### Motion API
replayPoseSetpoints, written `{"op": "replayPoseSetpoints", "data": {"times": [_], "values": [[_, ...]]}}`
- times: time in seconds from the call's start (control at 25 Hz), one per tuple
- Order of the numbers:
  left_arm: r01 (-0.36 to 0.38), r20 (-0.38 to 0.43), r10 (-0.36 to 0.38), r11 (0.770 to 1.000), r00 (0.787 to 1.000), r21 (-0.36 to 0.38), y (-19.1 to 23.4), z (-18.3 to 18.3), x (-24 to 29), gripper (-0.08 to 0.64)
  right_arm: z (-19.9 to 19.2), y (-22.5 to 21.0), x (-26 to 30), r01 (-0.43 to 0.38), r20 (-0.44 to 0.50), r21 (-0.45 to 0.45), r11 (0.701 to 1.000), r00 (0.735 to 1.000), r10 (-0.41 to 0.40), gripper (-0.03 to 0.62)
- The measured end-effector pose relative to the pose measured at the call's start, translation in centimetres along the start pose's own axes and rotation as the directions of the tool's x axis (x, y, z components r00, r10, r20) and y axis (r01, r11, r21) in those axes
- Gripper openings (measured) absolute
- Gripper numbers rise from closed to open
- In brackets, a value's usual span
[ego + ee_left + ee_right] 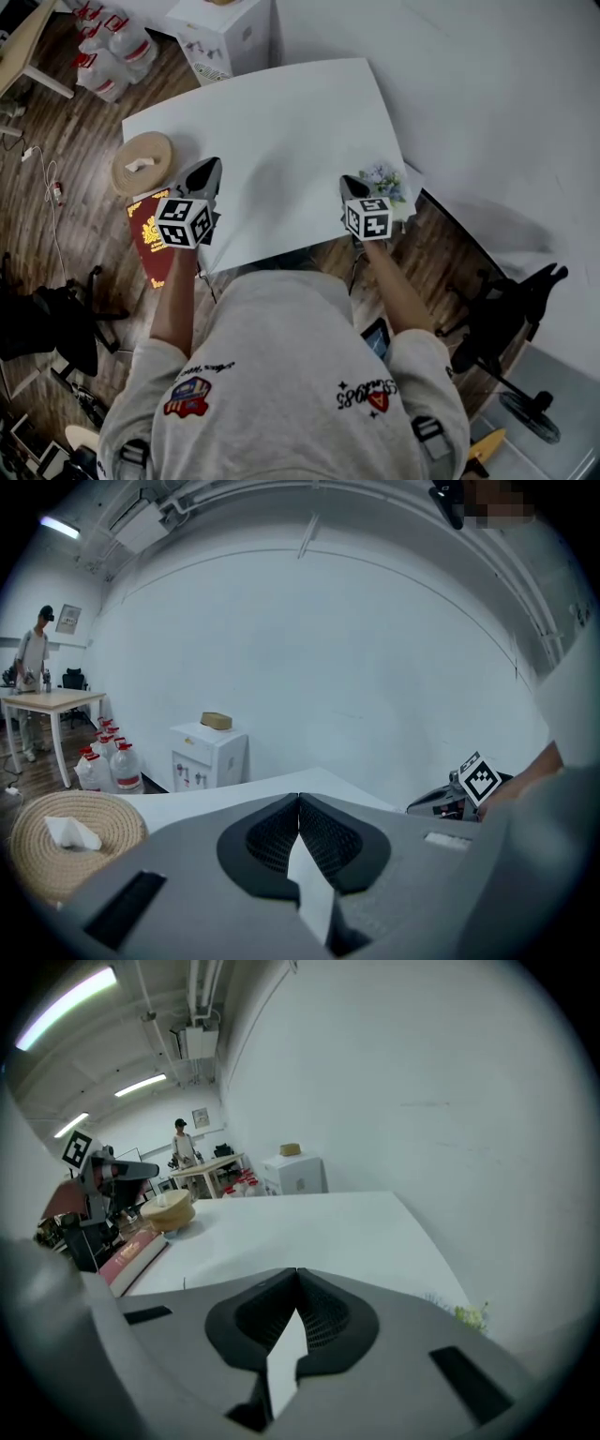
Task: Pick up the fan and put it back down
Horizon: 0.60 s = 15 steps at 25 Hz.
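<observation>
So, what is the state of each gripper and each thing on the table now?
Left gripper: shut, empty.
Right gripper: shut, empty.
Flowered fan: lying at the right edge of the table, not held.
Red book: closed, lying flat.
Woven basket: upright, white paper on top.

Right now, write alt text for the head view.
From above, a person in a grey sweatshirt holds shut left tongs and shut right tongs at a white table. A flower-printed fan lies beside the right tongs; a woven disc and red book sit at left.
</observation>
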State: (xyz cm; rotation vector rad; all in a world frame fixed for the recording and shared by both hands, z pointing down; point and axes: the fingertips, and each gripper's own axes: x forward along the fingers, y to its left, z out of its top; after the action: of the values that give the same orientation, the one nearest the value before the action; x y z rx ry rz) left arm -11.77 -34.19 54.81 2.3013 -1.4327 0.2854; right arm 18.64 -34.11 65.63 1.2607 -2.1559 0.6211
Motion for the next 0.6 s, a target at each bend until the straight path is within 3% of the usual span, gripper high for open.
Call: {"op": "replayPoseSetpoints", "data": {"times": [0.32,0.6], "values": [[0.023,0.06,-0.025,0.999,0.998,0.032,-1.9,2.7,-0.1,0.005,8.7,1.3,-4.0,-0.008,0.236,-0.03,1.0,0.972,0.015,0.003],[0.041,0.123,-0.051,0.996,0.991,0.083,-3.8,5.9,0.3,0.005,15.1,2.4,-9.4,0.031,0.444,-0.139,0.99,0.895,0.035,0.003]]}}
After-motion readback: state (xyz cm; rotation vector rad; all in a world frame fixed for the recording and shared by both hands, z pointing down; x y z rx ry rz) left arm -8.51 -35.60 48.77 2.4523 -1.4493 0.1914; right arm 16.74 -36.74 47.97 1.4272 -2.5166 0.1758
